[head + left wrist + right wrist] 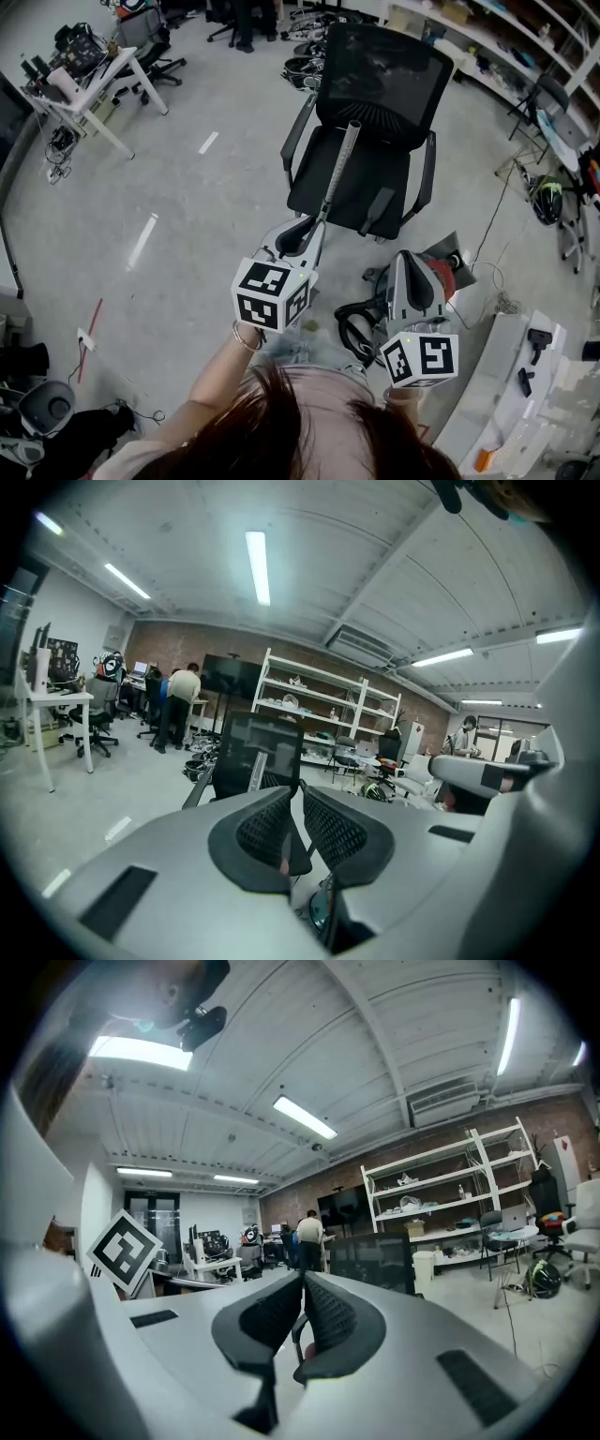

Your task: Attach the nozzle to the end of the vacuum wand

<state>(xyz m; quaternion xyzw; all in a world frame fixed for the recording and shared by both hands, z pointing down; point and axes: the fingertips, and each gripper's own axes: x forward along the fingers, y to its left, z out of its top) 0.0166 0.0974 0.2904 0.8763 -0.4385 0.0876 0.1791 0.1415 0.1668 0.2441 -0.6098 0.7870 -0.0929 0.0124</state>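
Only the approach: left gripper [303, 232] and right gripper [410, 260] are pressed together, empty; next one must open for the vacuum wand [339, 169]

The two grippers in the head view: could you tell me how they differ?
The left gripper clamps the silver wand, which slants up over the office chair; the right gripper shows nothing plainly gripped. In the head view, the left gripper sits before the chair, the right gripper by the red vacuum. Both have jaws together.
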